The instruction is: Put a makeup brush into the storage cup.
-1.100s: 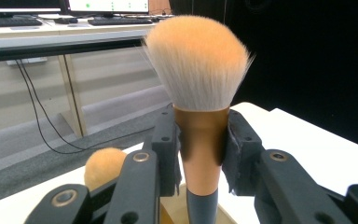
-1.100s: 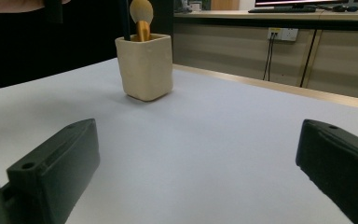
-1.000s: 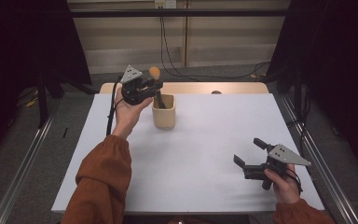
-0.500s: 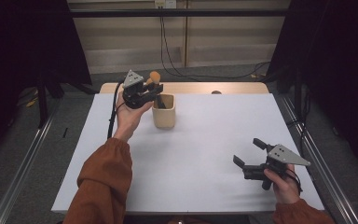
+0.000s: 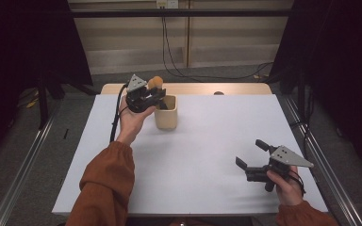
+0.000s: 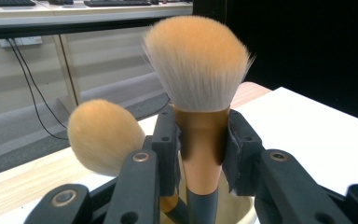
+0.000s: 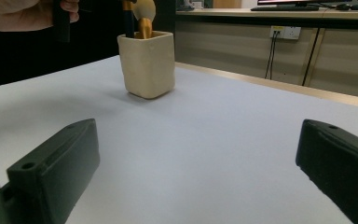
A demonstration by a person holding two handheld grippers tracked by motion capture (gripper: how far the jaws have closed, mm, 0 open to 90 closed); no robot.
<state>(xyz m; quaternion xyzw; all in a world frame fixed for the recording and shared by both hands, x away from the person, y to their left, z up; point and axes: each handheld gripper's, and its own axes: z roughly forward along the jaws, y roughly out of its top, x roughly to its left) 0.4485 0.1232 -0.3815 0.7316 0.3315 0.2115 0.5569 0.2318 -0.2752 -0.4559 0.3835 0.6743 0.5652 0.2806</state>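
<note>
A cream square cup (image 5: 166,112) (image 7: 147,63) stands on the white table toward its far left. My left gripper (image 5: 157,97) (image 6: 200,144) hovers over the cup's left rim, shut on the gold ferrule of a makeup brush (image 6: 198,84) with a fluffy orange head, held upright with its dark handle down in the cup. A second, rounder brush (image 6: 105,135) leans in the cup just behind. My right gripper (image 5: 253,156) (image 7: 196,172) rests low near the table's front right, jaws wide apart with nothing between them.
A wooden strip (image 5: 235,89) edges the table's far side. Cables (image 5: 169,52) hang down the wall behind. Metal rails (image 5: 23,169) run along the floor on both sides of the table.
My left gripper has shifted slightly left and up with the brush, from above the cup's middle to its left rim. The right gripper has stayed put.
</note>
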